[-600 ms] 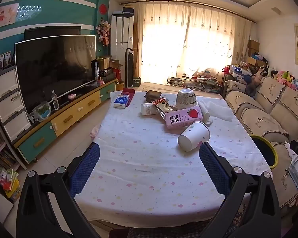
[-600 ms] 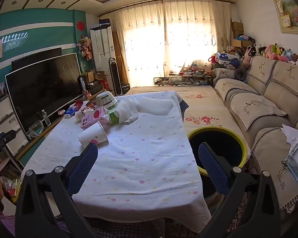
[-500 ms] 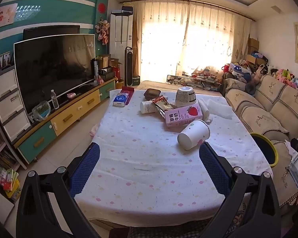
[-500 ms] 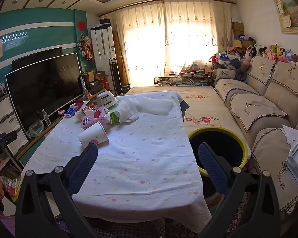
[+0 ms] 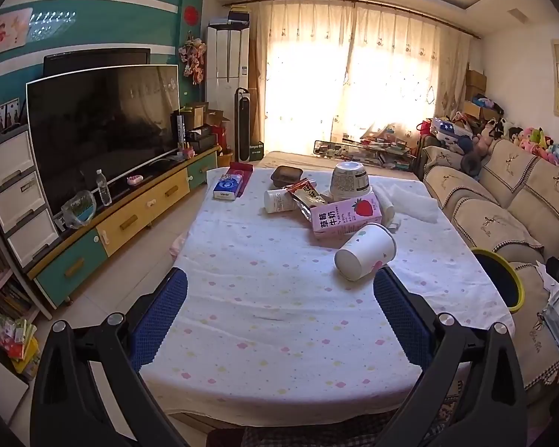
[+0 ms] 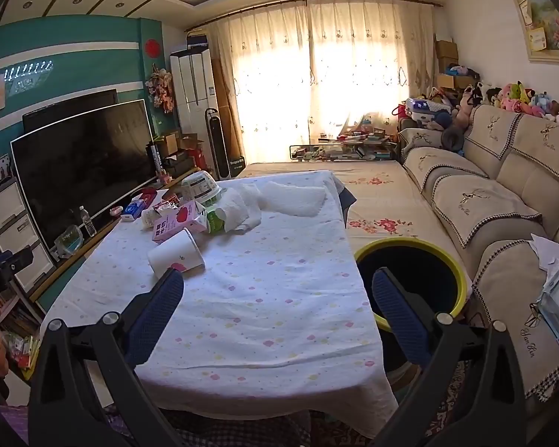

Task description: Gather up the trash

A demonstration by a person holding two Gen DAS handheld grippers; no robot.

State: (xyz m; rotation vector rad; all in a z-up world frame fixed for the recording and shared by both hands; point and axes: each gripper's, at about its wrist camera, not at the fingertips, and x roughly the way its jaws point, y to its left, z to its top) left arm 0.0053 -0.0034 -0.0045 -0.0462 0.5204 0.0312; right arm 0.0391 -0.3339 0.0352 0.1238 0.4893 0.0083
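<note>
While no piece of trash is yet held, the left wrist view shows the left gripper (image 5: 279, 307) with jaws spread wide and empty above the near part of the table (image 5: 264, 320). Litter lies clustered at the table's far half: one tipped paper cup (image 5: 365, 257) nearest, one pink milk carton (image 5: 344, 218) just behind and touching it, one snack wrapper (image 5: 305, 197), one small white cup (image 5: 277, 201) on its side, one upturned noodle bowl (image 5: 350, 182), and one dark tray (image 5: 287, 174). One blue tissue pack (image 5: 225, 188) sits apart at the far left. Collection appears not begun.

Seen from the right wrist view, the right gripper (image 6: 277, 305) is likewise fully parted and empty over the near table edge. One yellow-rimmed bin (image 6: 462, 279) stands on the floor just beside the table's right side, between table and sofa (image 6: 484, 201); its dark interior shows no contents that can be made out. Crumpled white paper (image 6: 242, 210) lies beside the carton. Every item remains to be carried across.
</note>
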